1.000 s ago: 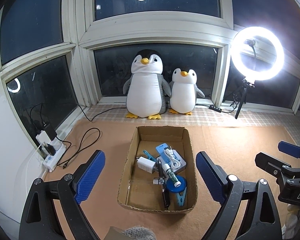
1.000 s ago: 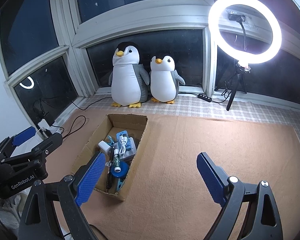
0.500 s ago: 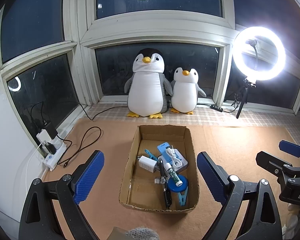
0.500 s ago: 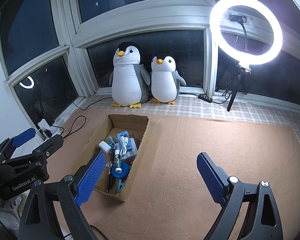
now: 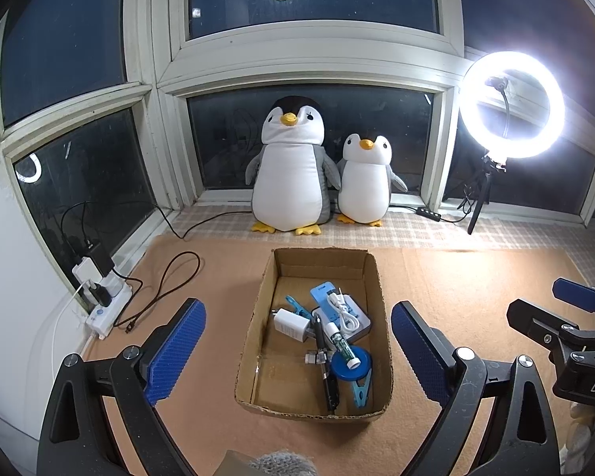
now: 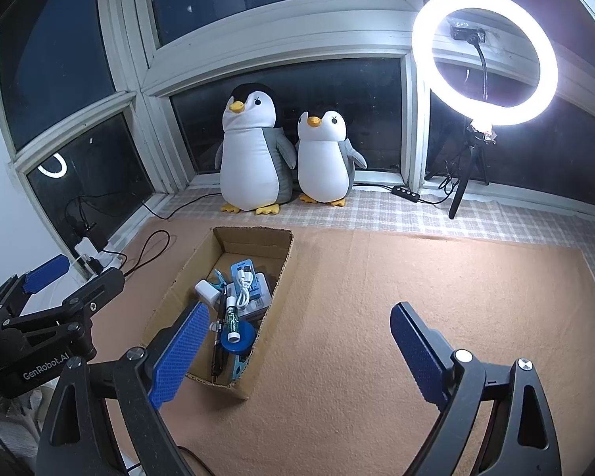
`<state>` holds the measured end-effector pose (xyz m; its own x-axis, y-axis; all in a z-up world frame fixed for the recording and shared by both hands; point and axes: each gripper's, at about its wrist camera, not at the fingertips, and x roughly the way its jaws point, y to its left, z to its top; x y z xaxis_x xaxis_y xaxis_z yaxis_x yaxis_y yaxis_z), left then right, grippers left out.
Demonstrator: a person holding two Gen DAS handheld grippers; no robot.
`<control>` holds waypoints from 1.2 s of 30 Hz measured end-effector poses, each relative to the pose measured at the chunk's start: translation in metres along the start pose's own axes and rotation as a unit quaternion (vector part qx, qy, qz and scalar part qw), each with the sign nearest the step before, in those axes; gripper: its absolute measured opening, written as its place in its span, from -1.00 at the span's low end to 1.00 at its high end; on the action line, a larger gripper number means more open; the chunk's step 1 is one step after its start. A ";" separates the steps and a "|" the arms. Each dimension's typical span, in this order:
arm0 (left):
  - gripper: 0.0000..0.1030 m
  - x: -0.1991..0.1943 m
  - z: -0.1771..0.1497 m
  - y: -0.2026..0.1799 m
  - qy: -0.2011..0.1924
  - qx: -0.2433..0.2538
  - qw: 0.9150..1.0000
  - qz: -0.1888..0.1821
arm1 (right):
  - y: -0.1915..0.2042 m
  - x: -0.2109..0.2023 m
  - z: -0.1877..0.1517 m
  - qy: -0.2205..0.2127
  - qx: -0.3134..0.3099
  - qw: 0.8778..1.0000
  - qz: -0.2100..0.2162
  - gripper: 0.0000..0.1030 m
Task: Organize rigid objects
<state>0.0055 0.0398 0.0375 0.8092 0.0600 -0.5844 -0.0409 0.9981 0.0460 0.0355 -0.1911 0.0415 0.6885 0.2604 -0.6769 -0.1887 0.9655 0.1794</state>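
Nothing has moved; both jaws gape empty, only the left view showing the cardboard box [image 5: 379, 301] whole.

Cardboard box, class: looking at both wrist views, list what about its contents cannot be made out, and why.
- Cardboard box, right wrist view: near end of the black pen and blue clip, hidden by the right hand-held gripper's left finger.
- Tube label, left wrist view: too small to read.
- Grey fuzzy thing, left wrist view: cut off by the bottom edge.
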 end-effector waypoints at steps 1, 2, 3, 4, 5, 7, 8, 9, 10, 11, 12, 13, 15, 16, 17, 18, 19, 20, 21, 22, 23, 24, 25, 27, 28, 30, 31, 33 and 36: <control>0.88 0.000 0.000 0.000 0.000 0.000 1.000 0.000 | 0.000 0.000 0.000 0.000 0.000 1.000 0.000 0.76; 0.88 0.000 -0.001 -0.001 0.001 0.001 1.000 0.000 | 0.000 0.000 0.000 0.000 0.000 1.000 -0.001 0.76; 0.88 0.000 -0.001 -0.002 0.001 0.001 1.000 0.000 | -0.001 0.000 0.000 0.000 0.000 1.000 0.000 0.76; 0.88 0.000 -0.001 -0.003 0.001 0.002 1.000 0.000 | -0.001 0.000 -0.001 0.001 0.001 1.000 0.000 0.76; 0.88 0.000 -0.001 -0.003 0.001 0.002 1.000 0.000 | -0.001 0.000 -0.001 0.001 0.001 1.000 -0.001 0.76; 0.88 0.000 -0.001 -0.004 0.001 0.002 1.000 0.000 | -0.002 0.000 0.000 0.001 0.001 1.000 0.000 0.76; 0.88 0.000 -0.001 -0.004 0.001 0.002 1.000 0.000 | -0.002 0.000 0.000 0.001 0.001 1.000 0.000 0.76; 0.88 0.000 -0.001 -0.004 0.001 0.002 1.000 0.000 | -0.002 0.000 0.000 0.001 0.001 1.000 0.000 0.76; 0.88 0.000 -0.001 -0.004 0.002 0.002 1.000 0.000 | -0.002 0.000 0.000 0.001 0.000 1.000 0.000 0.76; 0.88 0.000 -0.001 -0.004 0.002 0.002 1.000 0.000 | -0.002 0.000 0.000 0.000 0.000 1.000 0.000 0.76; 0.88 0.000 -0.001 -0.004 0.002 0.002 1.000 0.000 | -0.002 0.000 -0.001 0.000 0.001 1.000 0.000 0.76; 0.88 0.000 -0.001 -0.004 0.002 0.002 1.000 0.000 | -0.002 0.000 0.000 0.000 0.001 1.000 0.000 0.76; 0.88 0.000 -0.001 -0.004 0.002 0.002 1.000 0.000 | -0.002 0.000 0.000 0.001 0.001 1.000 0.000 0.76; 0.88 0.000 -0.001 -0.004 0.002 0.002 1.000 -0.001 | -0.002 0.000 0.000 0.001 0.001 1.000 0.000 0.76; 0.88 0.000 -0.001 -0.004 0.002 0.002 1.000 -0.001 | -0.002 0.000 -0.001 0.001 0.001 1.000 0.000 0.76; 0.88 0.000 -0.001 -0.004 0.002 0.002 1.000 0.000 | -0.002 0.000 0.000 0.001 0.001 1.000 0.000 0.77; 0.88 0.000 -0.001 -0.004 0.002 0.003 1.000 0.000 | -0.003 0.001 -0.001 0.002 0.002 1.000 0.000 0.77; 0.88 0.000 -0.001 -0.004 0.002 0.003 1.000 0.000 | -0.003 0.001 -0.002 0.003 0.003 1.000 0.000 0.77; 0.89 0.000 -0.001 -0.004 0.002 0.002 1.000 0.000 | -0.003 0.001 -0.003 0.003 0.003 1.000 0.000 0.77; 0.89 0.000 -0.001 -0.004 0.002 0.002 1.000 0.000 | -0.003 0.001 -0.003 0.004 0.004 1.000 0.000 0.77; 0.89 0.000 -0.001 -0.004 0.002 0.003 1.000 0.000 | -0.004 0.001 -0.004 0.004 0.004 1.000 0.000 0.77; 0.89 0.000 -0.001 -0.004 0.002 0.003 1.000 0.000 | -0.003 0.002 -0.003 0.005 0.004 1.000 -0.001 0.77; 0.89 0.000 -0.001 -0.004 0.002 0.002 1.000 0.000 | -0.003 0.002 -0.003 0.006 0.005 1.000 -0.001 0.77; 0.89 0.000 -0.001 -0.004 0.002 0.002 1.000 -0.001 | -0.003 0.003 -0.003 0.007 0.005 1.000 -0.001 0.77; 0.89 0.000 -0.001 -0.004 0.002 0.003 1.000 -0.001 | -0.003 0.003 -0.003 0.007 0.005 1.000 0.000 0.77; 0.89 0.000 -0.001 -0.004 0.002 0.003 1.000 -0.001 | -0.003 0.003 -0.003 0.007 0.006 1.000 -0.001 0.77; 0.89 0.001 0.000 -0.004 0.003 0.003 1.000 -0.001 | -0.002 0.004 -0.003 0.007 0.006 1.000 -0.001 0.77; 0.90 0.003 0.000 -0.005 0.004 0.003 1.000 0.000 | -0.003 0.004 -0.003 0.008 0.006 1.000 -0.001 0.77; 0.91 0.006 0.000 -0.005 0.006 0.003 1.000 0.000 | -0.003 0.006 -0.004 0.012 0.007 1.000 -0.001 0.77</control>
<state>0.0100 0.0355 0.0338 0.8025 0.0611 -0.5935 -0.0377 0.9979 0.0517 0.0372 -0.1921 0.0344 0.6721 0.2590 -0.6937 -0.1773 0.9659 0.1888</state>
